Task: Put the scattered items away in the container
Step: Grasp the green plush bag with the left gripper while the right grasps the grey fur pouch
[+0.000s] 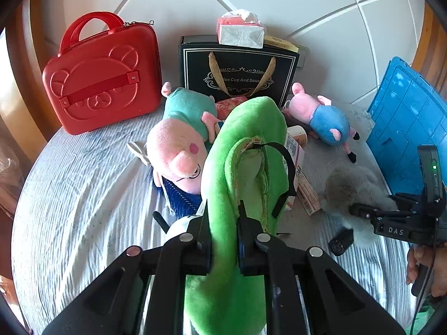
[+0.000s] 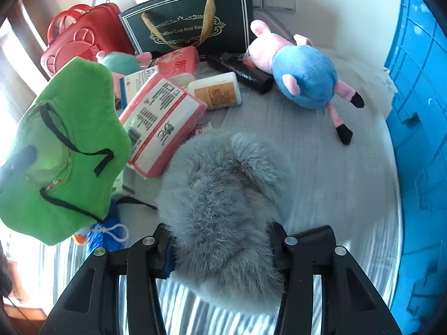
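Note:
My left gripper [image 1: 223, 209] is shut on a green plush piece with black straps [image 1: 251, 128], which it holds up above the bed; the same green plush [image 2: 64, 139] hangs at the left of the right wrist view. A grey furry item [image 2: 218, 189] lies on the striped sheet. My right gripper [image 2: 220, 240] is closed around it, with fur bulging over both fingers. From the left wrist view, the right gripper [image 1: 360, 212] bites into that grey fur [image 1: 352, 184]. The blue plastic crate [image 1: 405, 117] [image 2: 419, 111] stands at the right edge.
A red bear case [image 1: 103, 78] and a black gift bag [image 1: 237, 69] stand at the back. Two pig plush toys [image 1: 181, 139] [image 2: 301, 75], pink tissue packs [image 2: 162, 122], a white bottle [image 2: 215, 90] and a black cylinder [image 2: 240, 69] lie scattered. A person's hand [image 1: 424, 265] holds the right gripper.

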Demonstrator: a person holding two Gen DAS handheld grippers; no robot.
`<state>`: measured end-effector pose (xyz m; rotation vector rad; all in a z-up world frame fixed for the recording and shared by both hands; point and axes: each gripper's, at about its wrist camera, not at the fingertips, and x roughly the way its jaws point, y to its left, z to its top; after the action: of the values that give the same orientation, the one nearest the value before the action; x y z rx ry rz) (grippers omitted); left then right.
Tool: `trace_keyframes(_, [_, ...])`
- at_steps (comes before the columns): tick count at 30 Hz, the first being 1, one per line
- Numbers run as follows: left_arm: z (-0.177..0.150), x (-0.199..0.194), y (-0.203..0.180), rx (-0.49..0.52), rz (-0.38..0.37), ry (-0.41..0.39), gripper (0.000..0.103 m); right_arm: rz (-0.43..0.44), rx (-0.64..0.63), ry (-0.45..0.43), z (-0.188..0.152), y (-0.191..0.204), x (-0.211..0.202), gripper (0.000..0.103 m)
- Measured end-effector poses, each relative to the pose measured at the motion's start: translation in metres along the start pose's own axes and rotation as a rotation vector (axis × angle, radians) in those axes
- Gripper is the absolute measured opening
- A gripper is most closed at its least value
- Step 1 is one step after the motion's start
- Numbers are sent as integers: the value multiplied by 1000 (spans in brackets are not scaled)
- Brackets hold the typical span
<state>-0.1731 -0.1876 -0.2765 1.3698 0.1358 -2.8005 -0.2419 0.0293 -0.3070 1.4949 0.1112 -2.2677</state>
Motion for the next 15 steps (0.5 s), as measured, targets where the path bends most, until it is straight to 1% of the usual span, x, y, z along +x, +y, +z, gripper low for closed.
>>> trace_keyframes(8, [-12,-49,-4,19,23,-14,12,4,-1,-4,-42,4,-56,45])
trace_keyframes(15, [-22,-98,-13,19,40,-18,12,17,0,-36,-67,9,-114,43])
